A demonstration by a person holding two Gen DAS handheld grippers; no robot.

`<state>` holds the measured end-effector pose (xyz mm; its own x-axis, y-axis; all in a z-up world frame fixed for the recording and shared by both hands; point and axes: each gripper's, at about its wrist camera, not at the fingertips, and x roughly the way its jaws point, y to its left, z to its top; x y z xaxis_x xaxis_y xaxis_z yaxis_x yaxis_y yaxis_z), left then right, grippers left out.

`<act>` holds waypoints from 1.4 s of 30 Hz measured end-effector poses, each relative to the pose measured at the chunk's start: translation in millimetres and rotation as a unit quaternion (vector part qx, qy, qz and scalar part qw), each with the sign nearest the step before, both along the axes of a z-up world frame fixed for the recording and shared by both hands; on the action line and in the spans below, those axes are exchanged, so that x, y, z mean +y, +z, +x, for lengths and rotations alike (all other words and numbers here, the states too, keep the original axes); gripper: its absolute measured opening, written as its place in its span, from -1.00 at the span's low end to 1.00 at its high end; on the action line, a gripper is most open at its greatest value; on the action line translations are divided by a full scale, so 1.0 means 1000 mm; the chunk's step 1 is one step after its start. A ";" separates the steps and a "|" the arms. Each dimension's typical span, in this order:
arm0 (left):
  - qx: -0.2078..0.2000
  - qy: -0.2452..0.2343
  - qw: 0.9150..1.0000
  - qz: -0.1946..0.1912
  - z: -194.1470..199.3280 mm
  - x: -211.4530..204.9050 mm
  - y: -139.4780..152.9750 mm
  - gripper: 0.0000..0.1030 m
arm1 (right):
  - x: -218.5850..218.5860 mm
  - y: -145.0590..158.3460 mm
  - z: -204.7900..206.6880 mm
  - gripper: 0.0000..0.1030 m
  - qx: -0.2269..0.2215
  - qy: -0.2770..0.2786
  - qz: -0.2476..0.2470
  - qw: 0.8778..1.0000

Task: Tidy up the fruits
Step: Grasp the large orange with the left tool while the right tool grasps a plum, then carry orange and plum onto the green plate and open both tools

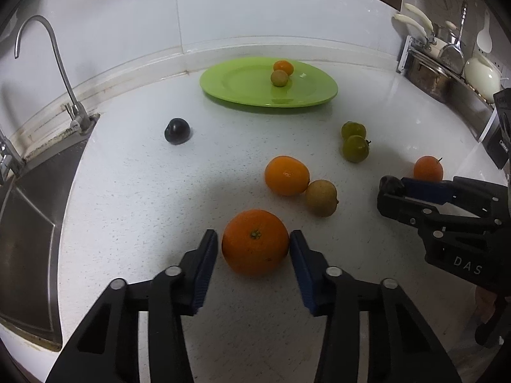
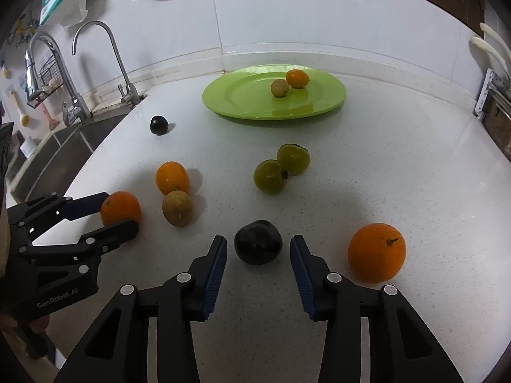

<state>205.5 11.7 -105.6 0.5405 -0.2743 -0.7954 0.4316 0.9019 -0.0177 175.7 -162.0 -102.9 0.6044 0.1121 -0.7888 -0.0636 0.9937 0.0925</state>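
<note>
1. The left claw (image 1: pixel 254 235) straddles the big orange (image 1: pixel 255 242). One pad lies against the fruit's side and the other is at or just off the opposite side, so it reads as grasping, though how firmly I cannot tell.
2. The right claw (image 2: pixel 258 239) is released. The dark plum (image 2: pixel 258 242) sits between its pads, with a sliver of counter (image 2: pixel 399 175) showing on each side, so nothing is held yet.
3. Both fruits rest on the counter, at the fingertips of the claw that brackets them.
4. The green plate (image 2: pixel 242 95) lies well ahead of both claws, near the back wall, and already carries two small fruits.
5. Step in hand, as I judge it: a two-handed pick-up, one fruit per claw, before carrying them to the plate.
6. The right claw next needs its pads brought in evenly onto the plum's widest part. The plum is round and smooth, so a lopsided pinch could squirt it forward.
7. The left claw needs a sure squeeze and then a straight lift. Just ahead of it sit a second orange (image 1: pixel 286 175) and a tan fruit (image 1: pixel 322 198), touching each other, so the orange must rise clear before it travels.
8. Two green fruits (image 2: pixel 281 167) lie between the right claw and the plate, so that carry should pass above them.
</note>
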 end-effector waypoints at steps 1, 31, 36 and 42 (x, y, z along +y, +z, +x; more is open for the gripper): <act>0.001 -0.001 1.000 0.000 0.000 0.000 -0.001 -0.19 | 0.000 -0.001 0.000 -0.27 0.001 0.001 0.000 1.000; -0.044 0.011 0.999 -0.010 -0.029 0.018 0.049 -0.21 | 0.024 0.045 -0.017 -0.37 -0.058 0.039 0.007 0.998; -0.077 0.013 0.997 -0.017 -0.037 0.020 0.072 -0.21 | 0.025 0.060 -0.021 -0.37 -0.072 0.042 0.013 0.996; -0.102 0.005 0.994 -0.029 -0.036 0.019 0.095 -0.21 | 0.024 0.085 -0.021 -0.37 -0.103 0.044 0.029 0.993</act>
<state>169.7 31.0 -10.7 0.6918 -0.3100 -0.6522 0.4218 0.9065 0.0165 154.5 -137.8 -18.2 0.7380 0.2125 -0.6405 -0.1730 0.9770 0.1249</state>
